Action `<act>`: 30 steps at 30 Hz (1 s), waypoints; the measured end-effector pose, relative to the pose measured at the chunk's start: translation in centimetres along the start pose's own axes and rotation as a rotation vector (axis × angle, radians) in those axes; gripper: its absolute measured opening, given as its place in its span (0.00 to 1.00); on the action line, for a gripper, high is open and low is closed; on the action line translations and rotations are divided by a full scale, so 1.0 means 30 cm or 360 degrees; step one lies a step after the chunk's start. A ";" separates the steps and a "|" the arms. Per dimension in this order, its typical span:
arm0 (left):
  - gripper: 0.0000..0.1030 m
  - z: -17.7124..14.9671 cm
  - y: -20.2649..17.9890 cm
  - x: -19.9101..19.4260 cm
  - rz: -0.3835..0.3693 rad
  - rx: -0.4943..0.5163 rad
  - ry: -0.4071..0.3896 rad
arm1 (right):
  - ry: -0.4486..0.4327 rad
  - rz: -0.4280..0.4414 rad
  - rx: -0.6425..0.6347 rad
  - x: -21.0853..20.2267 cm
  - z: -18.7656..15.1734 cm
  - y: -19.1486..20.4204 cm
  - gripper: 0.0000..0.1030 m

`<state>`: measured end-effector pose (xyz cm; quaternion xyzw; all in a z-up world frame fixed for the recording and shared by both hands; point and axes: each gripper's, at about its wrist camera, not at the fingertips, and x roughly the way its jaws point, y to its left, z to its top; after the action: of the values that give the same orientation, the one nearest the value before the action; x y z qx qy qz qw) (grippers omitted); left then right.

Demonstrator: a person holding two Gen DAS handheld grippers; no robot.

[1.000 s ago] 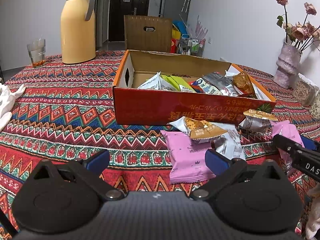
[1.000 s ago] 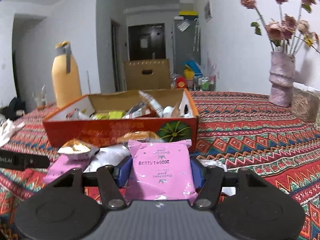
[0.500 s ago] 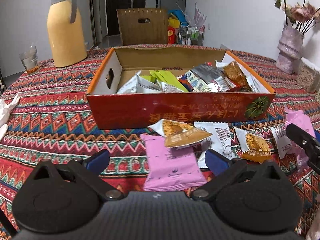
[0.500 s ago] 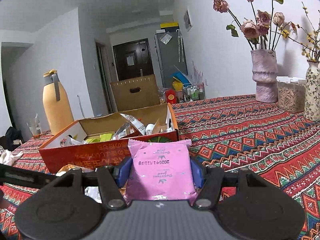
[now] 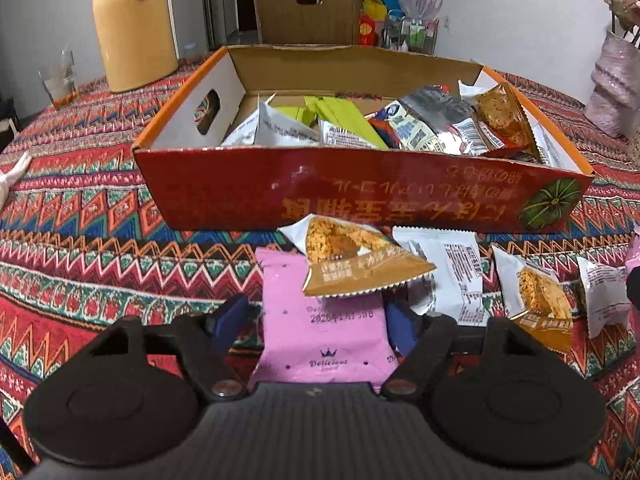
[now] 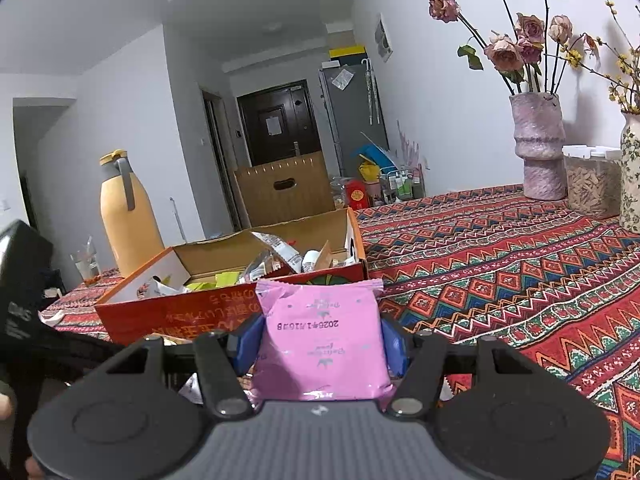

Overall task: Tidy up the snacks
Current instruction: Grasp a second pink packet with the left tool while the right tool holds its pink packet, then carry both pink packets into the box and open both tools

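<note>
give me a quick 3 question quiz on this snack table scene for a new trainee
1. True or false: the right gripper is shut on a pink packet.
2. Which lies partly on top of the pink packet on the table, between the left gripper's fingers? A) an orange-brown triangular packet B) a green stick packet C) a glass
3. Fill in: the red cardboard box already holds ____.

Key
1. True; its blue pads press the packet's two sides.
2. A, the orange-brown triangular packet. The left gripper's jaws are closing around the pink packet; one pad is not yet on it.
3. Snack packets.
</note>
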<state>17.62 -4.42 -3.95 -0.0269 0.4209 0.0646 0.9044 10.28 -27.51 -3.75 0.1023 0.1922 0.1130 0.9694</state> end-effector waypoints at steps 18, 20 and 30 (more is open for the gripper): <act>0.61 -0.069 0.026 -0.130 -0.0084 0.0063 -0.0100 | 0.0014 -0.0023 -0.0004 0.009 -0.001 0.001 0.59; 0.61 -0.076 0.039 -0.156 -0.0095 0.0056 -0.0122 | 0.0014 -0.0029 -0.0012 0.011 -0.002 0.004 0.59; 0.61 -0.079 0.106 -0.280 -0.0167 0.0012 -0.0255 | 0.0019 -0.0106 -0.0150 0.017 -0.011 0.059 0.59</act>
<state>10.03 -2.31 0.97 -0.0403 0.3455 0.0174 0.9374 10.28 -25.64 -3.79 0.0495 0.1956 0.0901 0.9753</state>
